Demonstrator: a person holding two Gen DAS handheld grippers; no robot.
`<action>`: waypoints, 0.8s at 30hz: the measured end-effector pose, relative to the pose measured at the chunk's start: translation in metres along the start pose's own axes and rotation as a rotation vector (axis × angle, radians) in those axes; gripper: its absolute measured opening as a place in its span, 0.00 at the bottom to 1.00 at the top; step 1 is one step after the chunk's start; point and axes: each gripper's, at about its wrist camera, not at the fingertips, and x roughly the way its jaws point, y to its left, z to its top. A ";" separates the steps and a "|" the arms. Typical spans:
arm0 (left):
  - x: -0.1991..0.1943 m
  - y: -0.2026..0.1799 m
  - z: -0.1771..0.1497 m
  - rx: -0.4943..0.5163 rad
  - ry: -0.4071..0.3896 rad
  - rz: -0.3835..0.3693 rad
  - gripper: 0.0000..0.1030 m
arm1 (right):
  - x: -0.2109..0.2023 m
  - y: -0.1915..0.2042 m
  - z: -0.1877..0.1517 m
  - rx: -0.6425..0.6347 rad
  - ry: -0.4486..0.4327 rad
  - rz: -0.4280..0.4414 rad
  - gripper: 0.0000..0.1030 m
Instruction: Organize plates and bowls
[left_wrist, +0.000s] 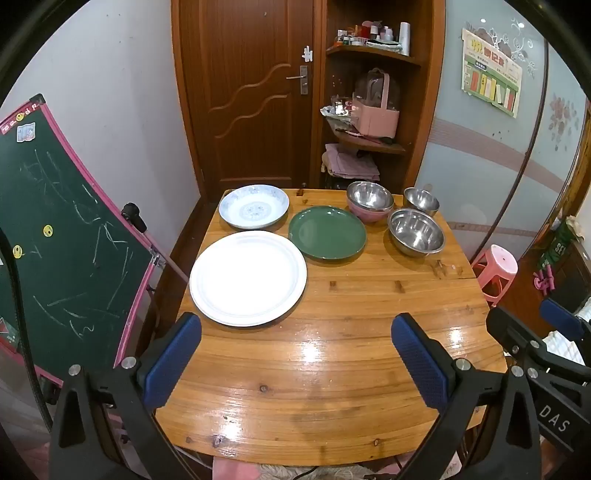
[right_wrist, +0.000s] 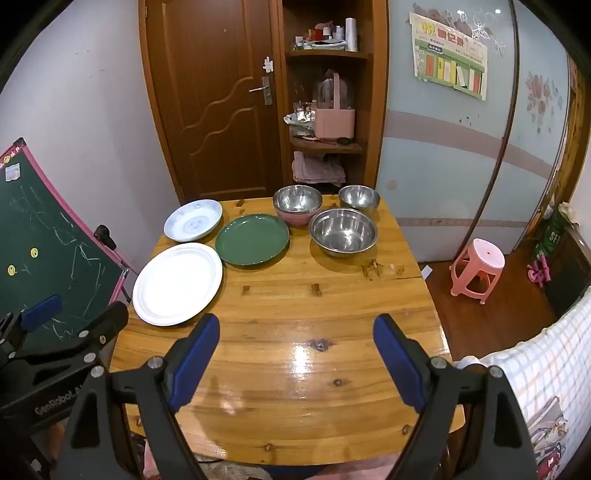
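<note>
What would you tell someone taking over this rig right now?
Left gripper: jaws open, empty, over the near table edge. Right gripper: the same.
Plates, left half of the table: white plate nearest, green plate and patterned plate behind it, all lying apart.
Bowls, far right: one steel bowl nested in a pink bowl; big steel bowl and small steel bowl separate.
Done: only that one nesting, it seems.
Left: stack the plates, nest the other bowls.
</note>
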 end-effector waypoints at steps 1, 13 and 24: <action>0.000 0.000 0.000 0.001 0.002 0.001 0.99 | 0.000 0.000 0.000 0.000 0.000 0.001 0.83; 0.000 0.000 0.000 0.001 0.006 0.002 0.99 | 0.003 -0.002 -0.004 0.002 0.006 0.006 0.83; 0.001 0.000 0.000 0.000 0.004 -0.001 0.99 | 0.005 0.002 -0.001 0.003 0.009 0.009 0.83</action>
